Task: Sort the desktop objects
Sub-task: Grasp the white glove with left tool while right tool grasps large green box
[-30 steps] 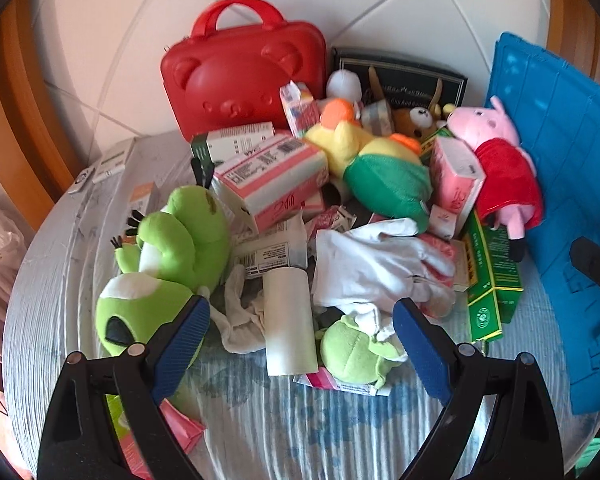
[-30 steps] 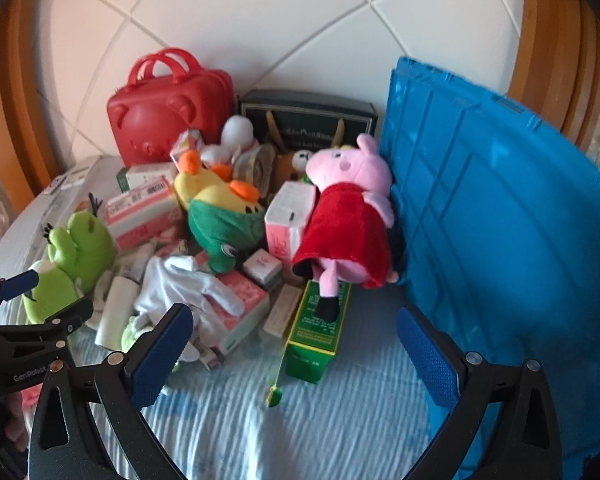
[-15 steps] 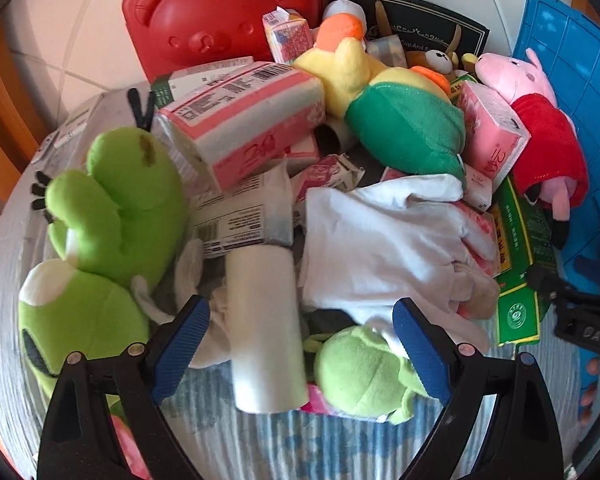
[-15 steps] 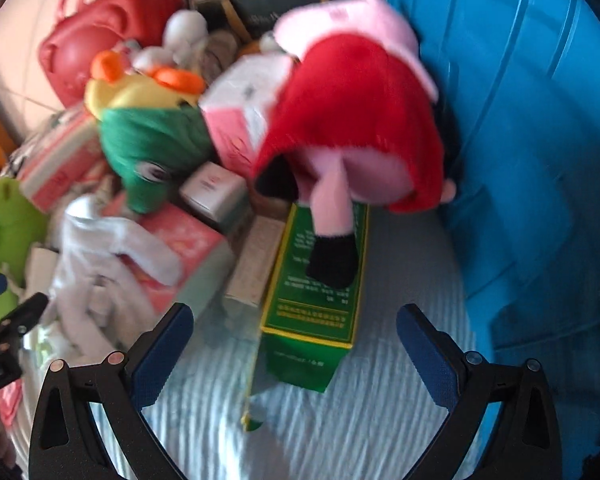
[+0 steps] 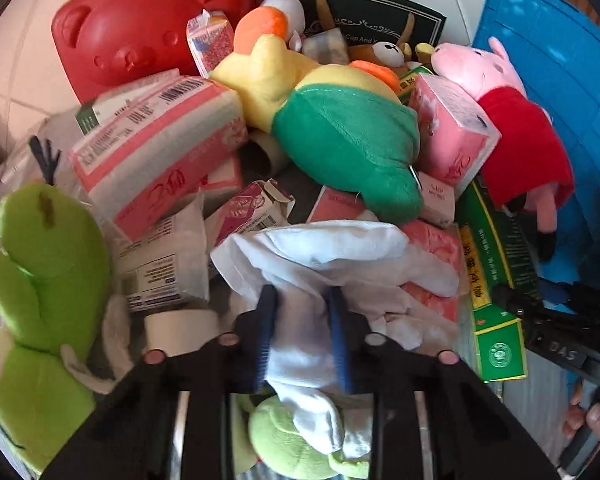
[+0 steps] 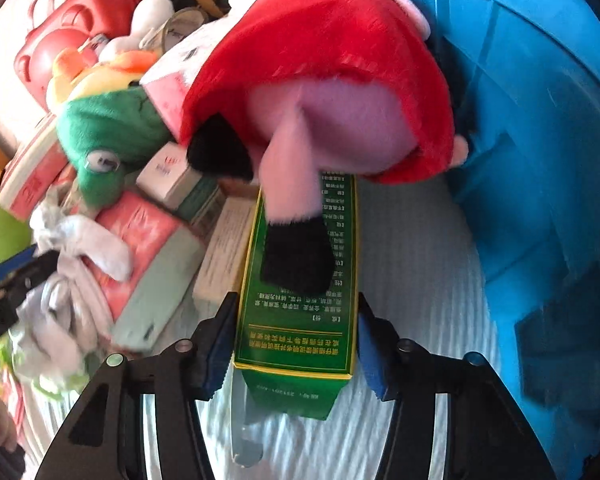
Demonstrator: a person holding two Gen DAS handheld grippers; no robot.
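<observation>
The blue crate (image 6: 540,160) stands just right of the right claw (image 6: 296,344), a rigid wall that will take dropped things without shifting.

The pig plush (image 6: 332,92) lies ahead of that claw, slumped against the crate, one leg draped down onto the green box (image 6: 300,320). It looks soft and light; if the box is drawn out, the leg will likely drag or flop off.

The green box is long, flat-sided cardboard, probably light and stiff enough to lift by one end, though thin walls could dent under a hard squeeze. Its near end sits between the right claw's jaws, which are closing on its two long sides; the pads look at or just touching the edges, so a firm clench is not yet certain. That near end, across the narrow width, seems the sensible hold.

The white cloth (image 5: 320,272) lies bunched under the left claw (image 5: 302,336), whose jaws are closing and already pinch a fold of it. It is limp and light; it will hang and may snag neighbouring cartons.
</observation>
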